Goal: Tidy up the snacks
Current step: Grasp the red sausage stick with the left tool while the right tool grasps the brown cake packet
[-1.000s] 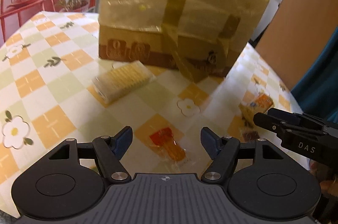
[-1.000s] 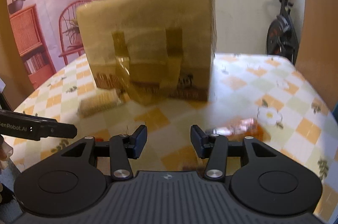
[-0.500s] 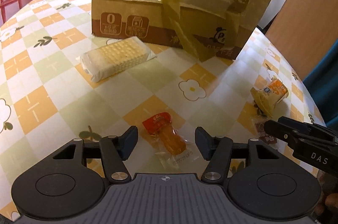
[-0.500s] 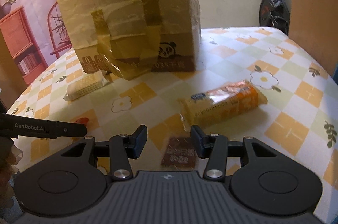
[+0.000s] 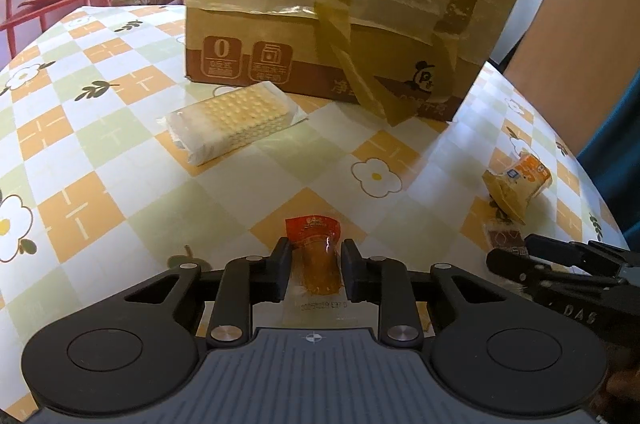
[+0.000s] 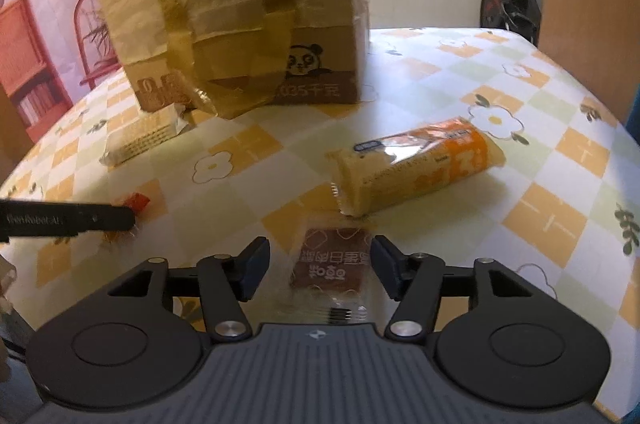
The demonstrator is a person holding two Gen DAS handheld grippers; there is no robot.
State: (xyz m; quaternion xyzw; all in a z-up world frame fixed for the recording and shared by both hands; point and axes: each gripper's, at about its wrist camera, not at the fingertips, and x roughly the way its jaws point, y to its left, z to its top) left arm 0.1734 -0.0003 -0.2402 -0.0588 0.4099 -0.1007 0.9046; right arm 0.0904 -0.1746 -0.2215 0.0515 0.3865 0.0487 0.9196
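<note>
Snacks lie scattered on a checked floral tablecloth [image 5: 120, 152] before a taped cardboard box [image 5: 348, 20], a cracker pack [image 5: 232, 120] just in front of it. The left gripper [image 5: 312, 266] is clamped on an orange-red sausage packet [image 5: 318, 256]. The right gripper [image 6: 318, 266] stands spread around a brown sachet [image 6: 330, 260], beside an orange biscuit roll [image 6: 416, 164].

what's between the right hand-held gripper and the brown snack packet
Nothing visible. The brown snack packet lies flat on the table between the open fingers of the right hand-held gripper; the orange biscuit pack lies just beyond it.
</note>
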